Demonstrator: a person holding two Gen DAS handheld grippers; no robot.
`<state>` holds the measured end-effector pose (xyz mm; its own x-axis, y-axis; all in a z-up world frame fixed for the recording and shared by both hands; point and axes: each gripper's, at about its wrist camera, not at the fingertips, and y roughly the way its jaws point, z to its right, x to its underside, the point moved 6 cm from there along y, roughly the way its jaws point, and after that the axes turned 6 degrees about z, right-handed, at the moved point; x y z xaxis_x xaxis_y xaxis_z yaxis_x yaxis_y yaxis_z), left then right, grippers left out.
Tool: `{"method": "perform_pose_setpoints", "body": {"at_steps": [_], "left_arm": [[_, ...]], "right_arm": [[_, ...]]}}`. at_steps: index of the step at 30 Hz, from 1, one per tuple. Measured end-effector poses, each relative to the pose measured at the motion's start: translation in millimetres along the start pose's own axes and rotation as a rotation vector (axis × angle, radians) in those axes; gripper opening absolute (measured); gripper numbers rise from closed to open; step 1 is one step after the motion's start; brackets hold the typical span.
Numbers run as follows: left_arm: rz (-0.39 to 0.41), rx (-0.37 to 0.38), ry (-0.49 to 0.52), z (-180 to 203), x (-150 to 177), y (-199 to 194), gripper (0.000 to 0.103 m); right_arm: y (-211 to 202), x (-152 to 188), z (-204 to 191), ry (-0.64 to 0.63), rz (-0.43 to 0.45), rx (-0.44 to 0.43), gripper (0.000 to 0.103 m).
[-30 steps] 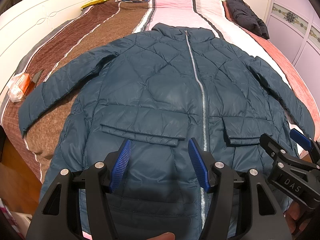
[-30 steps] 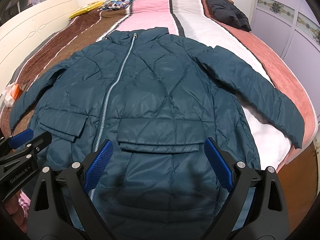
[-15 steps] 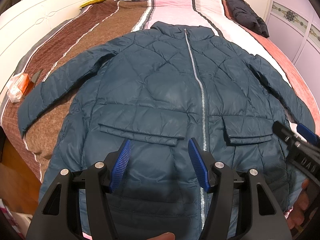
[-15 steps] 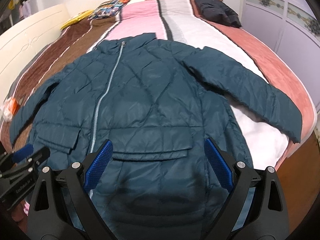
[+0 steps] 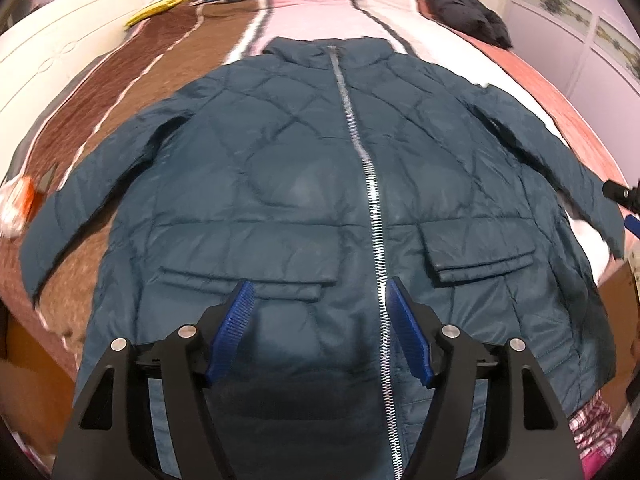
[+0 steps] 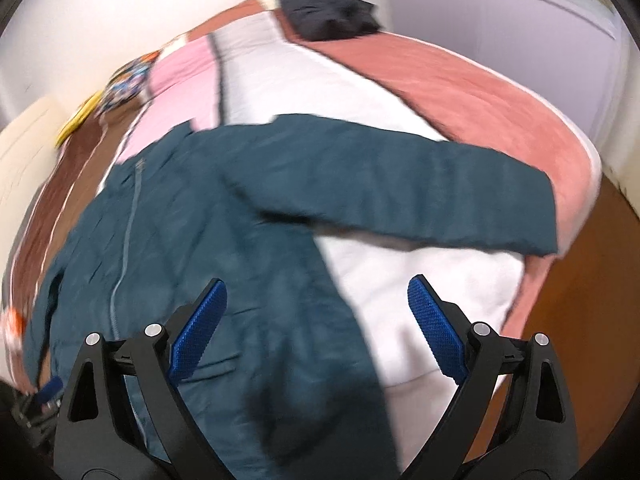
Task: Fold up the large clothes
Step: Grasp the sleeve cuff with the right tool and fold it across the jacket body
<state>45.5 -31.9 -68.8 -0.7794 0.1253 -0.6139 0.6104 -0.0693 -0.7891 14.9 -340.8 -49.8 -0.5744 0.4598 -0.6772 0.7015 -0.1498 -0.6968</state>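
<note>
Since a second ago the right gripper (image 6: 316, 320) has swung out to the right, so its view now looks along the right sleeve (image 6: 400, 196) instead of down the front; the left gripper (image 5: 320, 328) has barely shifted, just eased a bit to the right over the hem. Both claws are spread wide, holding nothing. The jacket (image 5: 320, 184) lies face up and zipped on the bed (image 5: 132, 60), sleeves out to both sides, collar at the far end. Looks like the first fold is the right sleeve. Best bet: pinch near the cuff (image 6: 536, 216), lift low, and lay it across the chest so the puffy fabric doesn't bunch. That shiny shell probably slips, so grab deep.
</note>
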Motion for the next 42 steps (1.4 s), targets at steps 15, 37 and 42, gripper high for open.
{"method": "perform_pose_setpoints", "body": {"at_steps": [15,37,42], "left_arm": [[0.031,0.101,0.082,40,-42,15,0.067],[-0.008,0.127,0.006,20,-39,37,0.067],[-0.001,0.112,-0.039,-1,-39,39,0.067]], "right_arm": [[35,-5,121,0.522,-0.126,-0.111,0.055],[53,-30,201,0.81,0.092,-0.018,0.007],[11,-79,158,0.497,0.259,0.023,0.006]]}}
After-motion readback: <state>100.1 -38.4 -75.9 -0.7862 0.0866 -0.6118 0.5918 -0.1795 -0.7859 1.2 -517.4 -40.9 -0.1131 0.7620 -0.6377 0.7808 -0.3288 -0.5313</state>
